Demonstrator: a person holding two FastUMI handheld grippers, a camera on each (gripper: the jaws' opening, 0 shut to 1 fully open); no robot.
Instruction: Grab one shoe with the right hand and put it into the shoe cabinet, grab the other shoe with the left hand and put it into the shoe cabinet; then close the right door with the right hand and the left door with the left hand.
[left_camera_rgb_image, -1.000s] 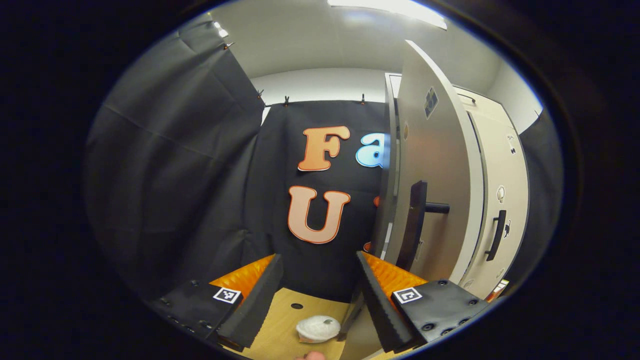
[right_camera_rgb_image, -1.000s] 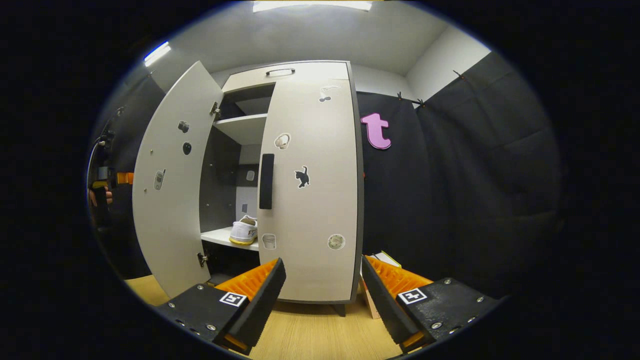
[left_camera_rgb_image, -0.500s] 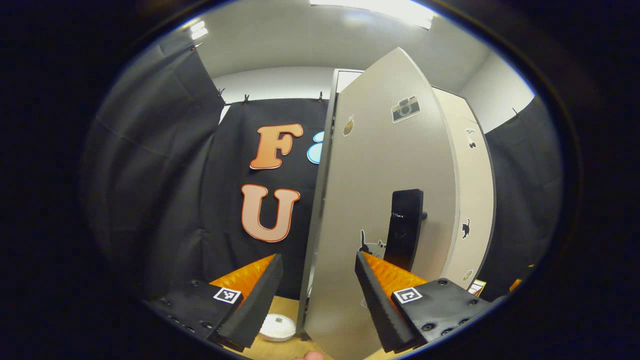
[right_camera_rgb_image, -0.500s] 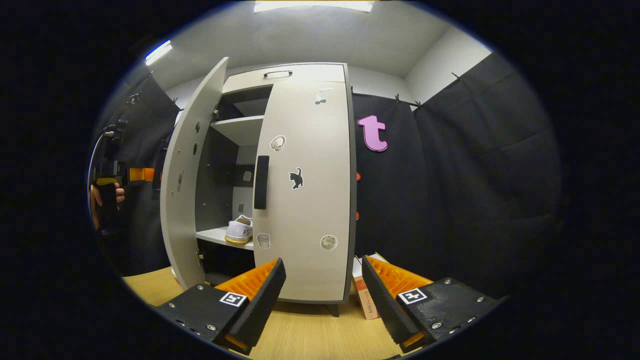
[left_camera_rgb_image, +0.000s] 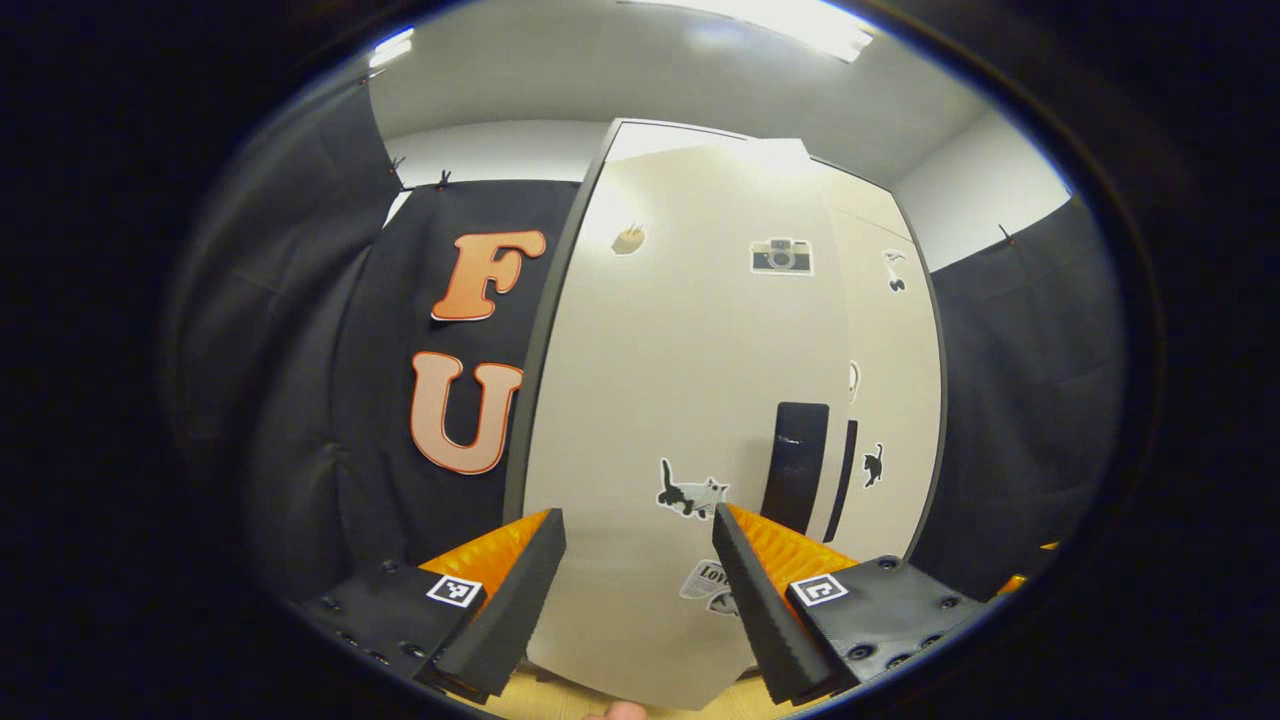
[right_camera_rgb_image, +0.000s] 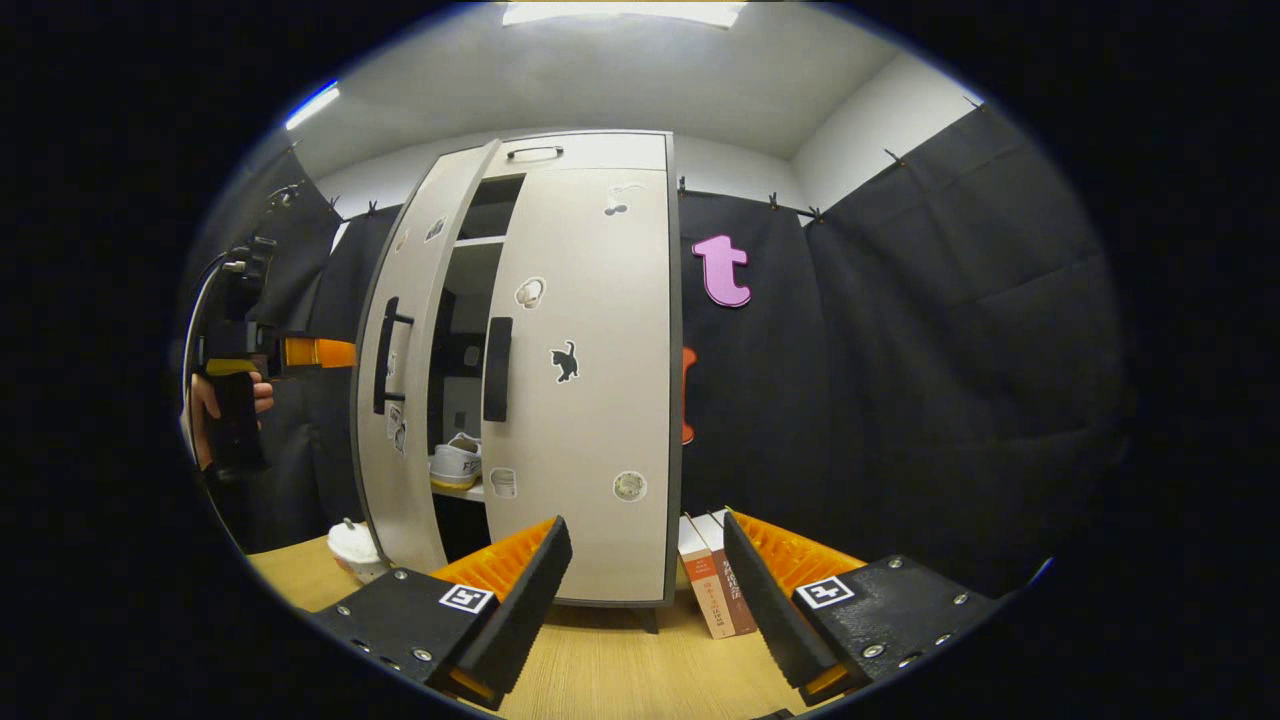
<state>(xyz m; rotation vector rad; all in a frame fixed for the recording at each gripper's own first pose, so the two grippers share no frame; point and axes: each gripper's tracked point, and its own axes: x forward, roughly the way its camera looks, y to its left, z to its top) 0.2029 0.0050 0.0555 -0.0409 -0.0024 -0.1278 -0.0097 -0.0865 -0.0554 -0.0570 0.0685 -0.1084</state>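
Observation:
The pale shoe cabinet (right_camera_rgb_image: 585, 400) stands ahead in the right gripper view, its right door shut. Its left door (right_camera_rgb_image: 405, 400) is ajar, leaving a narrow gap. Through that gap a white shoe (right_camera_rgb_image: 455, 462) sits on a shelf. A hand holds my left gripper (right_camera_rgb_image: 318, 352) at the far left, fingertips at the left door's outer face. In the left gripper view that left door (left_camera_rgb_image: 690, 400) is very close, and its black handle (left_camera_rgb_image: 797, 465) is just right of my open left gripper (left_camera_rgb_image: 640, 590). My right gripper (right_camera_rgb_image: 645, 590) stands open and holds nothing, well back from the cabinet.
Two books (right_camera_rgb_image: 715, 585) lean against the cabinet's right foot on the wooden floor (right_camera_rgb_image: 620, 670). A small white round object (right_camera_rgb_image: 355, 545) lies on the floor by the left door's lower corner. Black cloth walls close in on both sides.
The left door has swung from wide open to nearly shut, with my left gripper following against its outer face. The gap showing the shoe has narrowed. My right gripper barely moved.

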